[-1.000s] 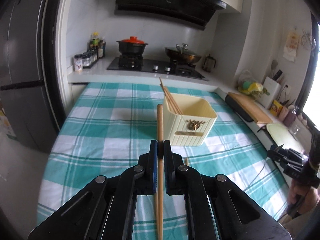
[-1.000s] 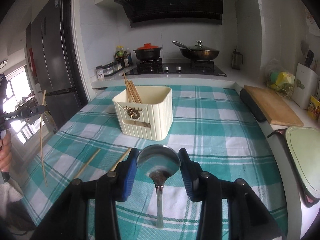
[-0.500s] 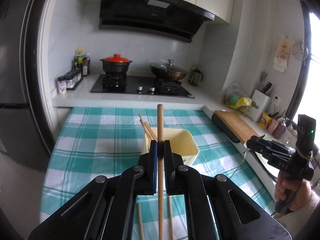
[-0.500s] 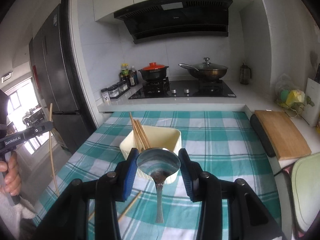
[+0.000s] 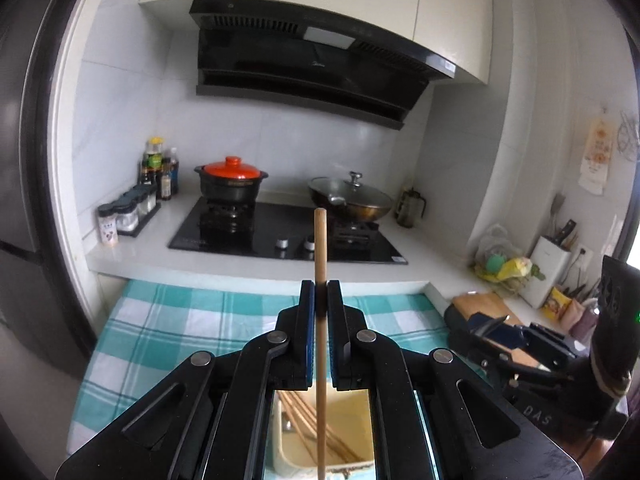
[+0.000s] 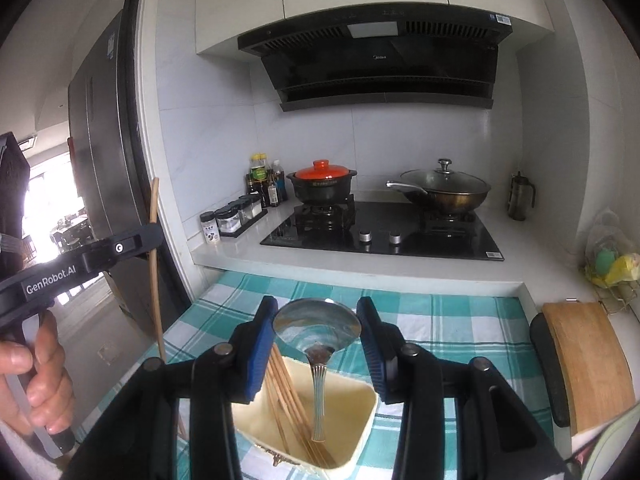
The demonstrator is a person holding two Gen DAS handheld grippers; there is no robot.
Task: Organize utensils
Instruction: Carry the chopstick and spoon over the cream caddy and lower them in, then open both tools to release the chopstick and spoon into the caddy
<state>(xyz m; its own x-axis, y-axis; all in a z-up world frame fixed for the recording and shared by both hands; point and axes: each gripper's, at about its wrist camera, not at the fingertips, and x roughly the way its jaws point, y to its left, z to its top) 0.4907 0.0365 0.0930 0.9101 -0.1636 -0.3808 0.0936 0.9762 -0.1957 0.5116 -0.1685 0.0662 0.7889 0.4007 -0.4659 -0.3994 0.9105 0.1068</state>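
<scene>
Teal-checked tablecloth (image 6: 460,320); cream bin (image 6: 360,432).

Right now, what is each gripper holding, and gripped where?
Left gripper: wooden chopstick, pinched below its top end. Right gripper: metal spoon, clamped across the bowl, handle hanging down.

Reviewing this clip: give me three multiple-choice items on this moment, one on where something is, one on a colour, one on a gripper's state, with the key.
1. Where is the spoon's handle tip?
A. Down inside the cream utensil box
B. Flat on the checked tablecloth
C. On the stove

2. What colour is the clay pot's lid?
A. Green
B. Orange-red
C. White

3. What is the left gripper doing?
A. Standing open and empty
B. Gripping a spoon
C. Shut on a single wooden chopstick

Key: 1 A, the handle hangs into the box beside the chopsticks already there; 2 B, the lid is orange-red on a black pot; 3 C, its pads clamp the upright stick.
</scene>
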